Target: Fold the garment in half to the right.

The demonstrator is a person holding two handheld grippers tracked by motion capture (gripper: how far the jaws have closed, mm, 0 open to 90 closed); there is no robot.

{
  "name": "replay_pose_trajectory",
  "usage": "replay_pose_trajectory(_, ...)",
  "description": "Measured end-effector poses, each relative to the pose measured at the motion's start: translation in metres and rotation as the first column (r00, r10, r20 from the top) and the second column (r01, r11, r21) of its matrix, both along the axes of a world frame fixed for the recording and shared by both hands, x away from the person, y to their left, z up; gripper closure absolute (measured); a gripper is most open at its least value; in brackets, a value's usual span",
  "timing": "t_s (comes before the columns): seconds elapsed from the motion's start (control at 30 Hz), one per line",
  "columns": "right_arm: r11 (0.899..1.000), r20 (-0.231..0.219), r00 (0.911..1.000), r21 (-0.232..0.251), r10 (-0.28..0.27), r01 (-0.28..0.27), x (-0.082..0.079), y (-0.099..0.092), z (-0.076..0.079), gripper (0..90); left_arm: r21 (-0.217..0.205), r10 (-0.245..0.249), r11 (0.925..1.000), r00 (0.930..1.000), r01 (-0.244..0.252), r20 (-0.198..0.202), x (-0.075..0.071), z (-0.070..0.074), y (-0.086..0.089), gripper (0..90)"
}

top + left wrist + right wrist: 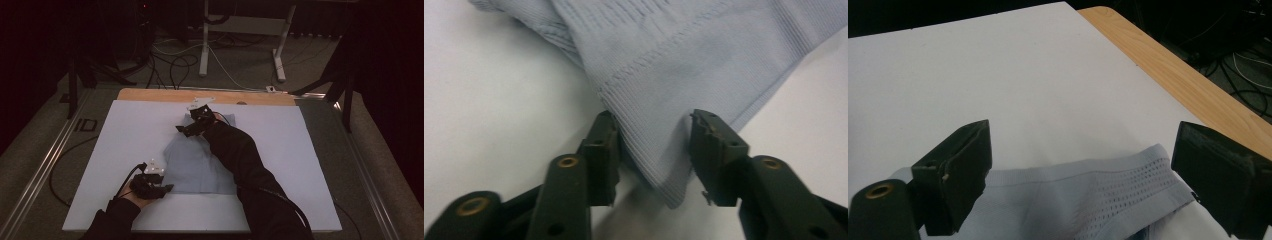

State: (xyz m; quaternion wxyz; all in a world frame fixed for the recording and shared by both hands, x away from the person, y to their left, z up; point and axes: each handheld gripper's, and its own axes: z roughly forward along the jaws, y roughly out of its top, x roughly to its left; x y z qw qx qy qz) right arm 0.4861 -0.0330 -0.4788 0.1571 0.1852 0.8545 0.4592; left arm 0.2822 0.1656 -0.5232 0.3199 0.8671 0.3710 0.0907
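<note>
My left claw stands at the near-left corner of the pale blue garment, jaws narrowed around that hem corner, not yet pinching. The garment lies spread mid-counter, long axis running away from me. My right claw hovers wide open over the far collar edge, gripping nothing.

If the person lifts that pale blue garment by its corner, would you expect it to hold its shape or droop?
It would probably droop: the pale blue garment lies flat and creased on the white board, and its ribbed knit corner bunches between the left gripper. It looks thin, so likely light. The right gripper stands open over the mesh collar.
</note>
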Motion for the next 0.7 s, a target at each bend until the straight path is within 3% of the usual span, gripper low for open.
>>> replay_pose_trajectory(0.17, 1.000, 0.006, 0.9999, -0.005, -0.008, 0.008, 0.004, 0.001, 0.002, 12.2, 0.002, -0.028, 0.9996, 0.9994, 0.028, 0.019, -0.002, 0.001, -0.004, 75.5)
replay_pose_trajectory(0.27, 1.000, -0.012, 0.9996, -0.002, -0.025, 0.025, 0.008, 0.001, 0.002, 12.2, -0.024, -0.031, 0.9992, 0.9995, 0.031, 0.011, 0.000, 0.003, -0.004, 85.4)
replay_pose_trajectory(0.43, 0.999, -0.039, 0.9981, -0.001, -0.049, 0.049, 0.015, 0.002, 0.001, 12.1, -0.050, -0.033, 0.9982, 0.9994, 0.033, 0.005, 0.001, 0.007, -0.005, 86.5)
replay_pose_trajectory(0.53, 0.998, -0.033, 0.9980, -0.006, -0.055, 0.055, 0.018, 0.003, 0.000, 10.6, -0.060, -0.016, 0.9981, 0.9990, 0.018, 0.042, -0.002, 0.014, -0.007, 86.4)
replay_pose_trajectory(0.7, 0.995, -0.060, 0.9937, 0.015, -0.095, 0.096, 0.023, 0.003, 0.000, 13.0, -0.067, -0.025, 0.9974, 0.9988, 0.028, 0.043, -0.002, 0.017, -0.010, 86.4)
